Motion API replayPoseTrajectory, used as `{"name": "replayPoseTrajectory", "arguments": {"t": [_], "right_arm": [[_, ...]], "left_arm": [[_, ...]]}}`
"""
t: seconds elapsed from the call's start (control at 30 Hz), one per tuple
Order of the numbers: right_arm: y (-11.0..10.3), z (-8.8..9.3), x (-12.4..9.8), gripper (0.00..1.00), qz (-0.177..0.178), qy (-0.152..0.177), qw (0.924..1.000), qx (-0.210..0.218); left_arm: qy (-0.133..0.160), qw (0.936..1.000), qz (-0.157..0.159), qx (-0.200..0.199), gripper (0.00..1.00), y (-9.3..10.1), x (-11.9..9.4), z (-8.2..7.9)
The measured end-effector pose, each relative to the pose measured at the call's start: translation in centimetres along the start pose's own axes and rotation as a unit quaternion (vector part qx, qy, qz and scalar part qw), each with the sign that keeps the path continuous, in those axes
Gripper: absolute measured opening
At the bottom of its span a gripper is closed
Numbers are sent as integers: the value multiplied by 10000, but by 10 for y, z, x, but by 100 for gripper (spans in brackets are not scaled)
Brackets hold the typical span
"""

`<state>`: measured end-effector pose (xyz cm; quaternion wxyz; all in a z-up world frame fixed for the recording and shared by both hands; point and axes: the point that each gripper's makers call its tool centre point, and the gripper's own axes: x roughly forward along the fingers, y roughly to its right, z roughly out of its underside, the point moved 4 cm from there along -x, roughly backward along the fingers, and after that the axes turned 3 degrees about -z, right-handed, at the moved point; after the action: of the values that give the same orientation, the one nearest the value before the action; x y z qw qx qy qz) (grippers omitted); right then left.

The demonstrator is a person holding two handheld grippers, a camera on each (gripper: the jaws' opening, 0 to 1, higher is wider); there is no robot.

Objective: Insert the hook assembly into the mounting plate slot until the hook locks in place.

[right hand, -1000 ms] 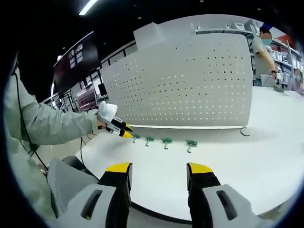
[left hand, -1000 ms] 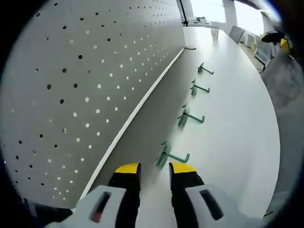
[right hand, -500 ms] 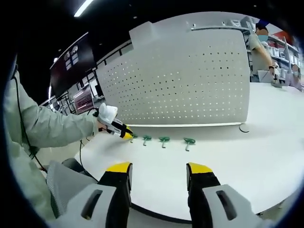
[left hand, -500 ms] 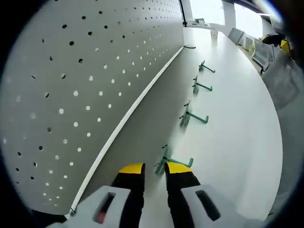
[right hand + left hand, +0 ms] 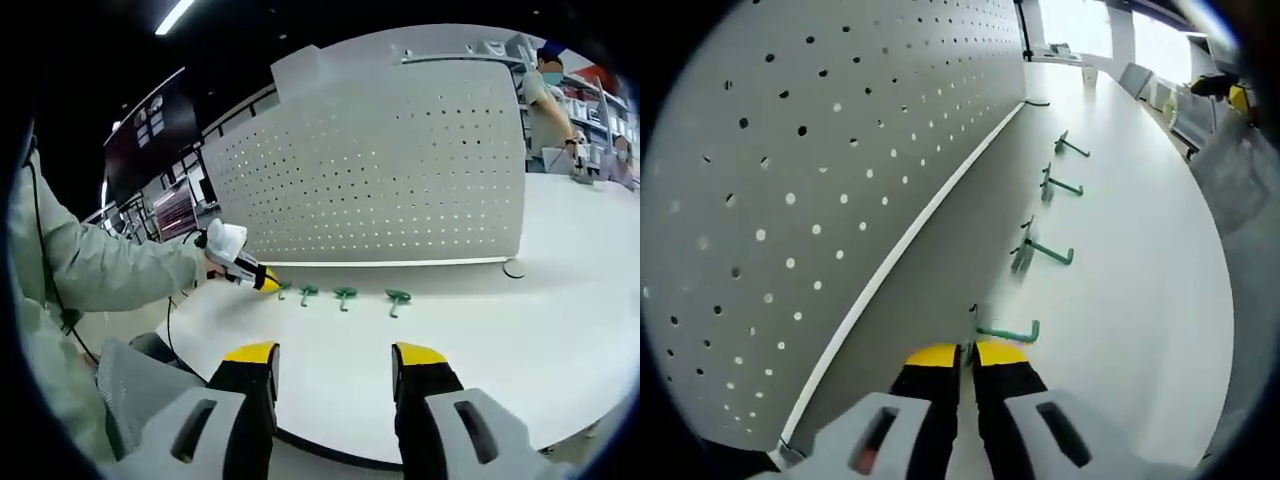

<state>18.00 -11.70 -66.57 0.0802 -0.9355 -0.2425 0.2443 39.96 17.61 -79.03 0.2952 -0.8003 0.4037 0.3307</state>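
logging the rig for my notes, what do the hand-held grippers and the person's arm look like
Each hand-held gripper has a light grey body and black jaws tipped in yellow: the left hand-held gripper and the right hand-held gripper. The person's left arm wears a pale grey-green sleeve.

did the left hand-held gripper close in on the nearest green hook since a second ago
Yes. The left hand-held gripper has advanced along the table to the nearest hook, and its jaws have narrowed nearly shut at the hook's base.

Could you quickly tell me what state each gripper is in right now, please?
Left gripper: jaws nearly together at the base of the nearest green hook; whether they clamp it cannot be told.
Right gripper: open, holding nothing, above the white table.
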Motion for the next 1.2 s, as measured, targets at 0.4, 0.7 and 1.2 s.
{"name": "replayPoseTrajectory", "arguments": {"t": [0.4,0.7,1.2], "right_arm": [[-1,-1,0,43,-26,-7,10000,-24],[-1,-3,-1,43,-28,18,10000,-68],[-5,-11,-6,42,-34,144,9998,-139]], "left_arm": [[59,9995,-273,-165,3,3,-1,1],[485,9935,-871,-543,3,-9,-18,-9],[964,9842,-1329,-661,3,-5,-50,-24]]}}
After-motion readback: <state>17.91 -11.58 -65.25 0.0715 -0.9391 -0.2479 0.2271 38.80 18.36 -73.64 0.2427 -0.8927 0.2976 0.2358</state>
